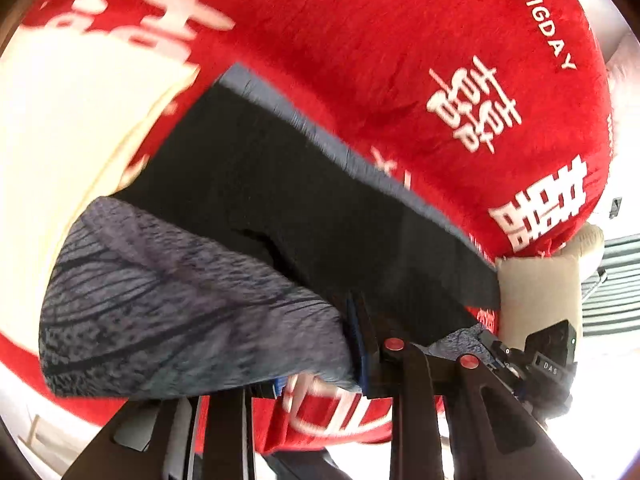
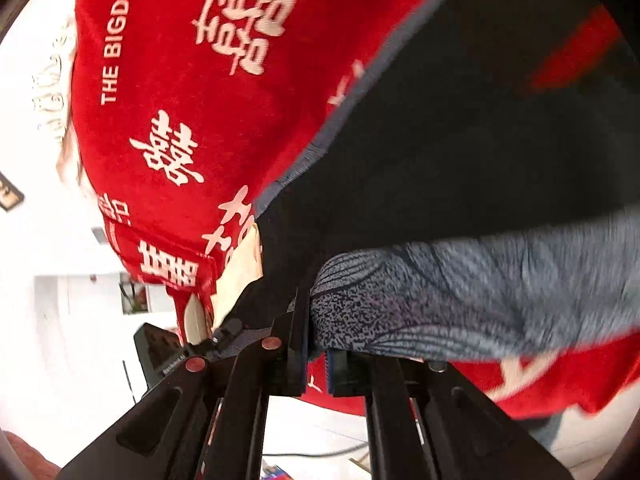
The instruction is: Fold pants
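The pants (image 1: 256,208) are dark, nearly black, with a grey-blue patterned inner side (image 1: 172,300). They lie partly lifted over a red blanket (image 1: 380,60) with white characters. My left gripper (image 1: 360,352) is shut on the patterned edge of the pants. In the right wrist view the same pants (image 2: 460,152) hang from my right gripper (image 2: 318,352), which is shut on the patterned edge (image 2: 460,300). The other gripper shows at the frame edge in each view, at the right of the left wrist view (image 1: 504,356) and at the left of the right wrist view (image 2: 224,336).
The red blanket (image 2: 180,120) covers the work surface. A cream fabric (image 1: 80,140) lies at the left of the left wrist view. White floor and walls (image 2: 60,320) lie beyond the blanket's edge.
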Motion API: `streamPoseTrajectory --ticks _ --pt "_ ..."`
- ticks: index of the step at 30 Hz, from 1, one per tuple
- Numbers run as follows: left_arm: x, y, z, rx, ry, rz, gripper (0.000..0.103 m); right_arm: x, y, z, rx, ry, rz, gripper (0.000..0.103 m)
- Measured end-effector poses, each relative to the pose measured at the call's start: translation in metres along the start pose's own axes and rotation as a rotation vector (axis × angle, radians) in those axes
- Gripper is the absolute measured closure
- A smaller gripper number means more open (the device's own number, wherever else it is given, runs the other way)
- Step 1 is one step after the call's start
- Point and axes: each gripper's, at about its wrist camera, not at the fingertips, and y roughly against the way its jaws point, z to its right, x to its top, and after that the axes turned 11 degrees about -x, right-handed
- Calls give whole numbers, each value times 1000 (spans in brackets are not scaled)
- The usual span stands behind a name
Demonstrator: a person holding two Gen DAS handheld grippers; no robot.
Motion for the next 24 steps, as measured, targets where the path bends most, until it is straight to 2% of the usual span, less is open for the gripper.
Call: streamPoseTrajectory --ticks 1,4,9,12,15,18,19,20,21,22,24 --pt "12 -5 4 6 -6 8 76 6 -1 -2 -9 13 -15 97" --pt "47 -25 13 34 -37 26 76 56 -15 -11 -26 30 -68 96" --pt "102 -76 2 100 -33 45 76 136 -74 -20 -114 70 -172 95" --pt "128 -115 -16 157 -8 12 75 175 -117 -10 -156 75 -227 95" --pt "139 -132 -30 170 48 -24 75 196 -142 2 -150 61 -255 95" --pt "141 -119 -25 154 68 -45 74 203 -144 5 -117 22 -299 93" --pt "138 -112 -21 154 64 -43 69 204 -142 3 -118 33 -308 92" --pt "136 -103 -15 185 49 -31 58 205 -139 -1 -123 49 -314 90" --pt "132 -89 -7 266 12 8 28 207 -135 -7 -135 63 -314 82" --pt "130 -78 -1 305 -17 44 21 209 -130 -11 -142 75 -304 64" --pt "126 -61 10 334 -68 71 21 210 -112 -26 -129 100 -247 41"
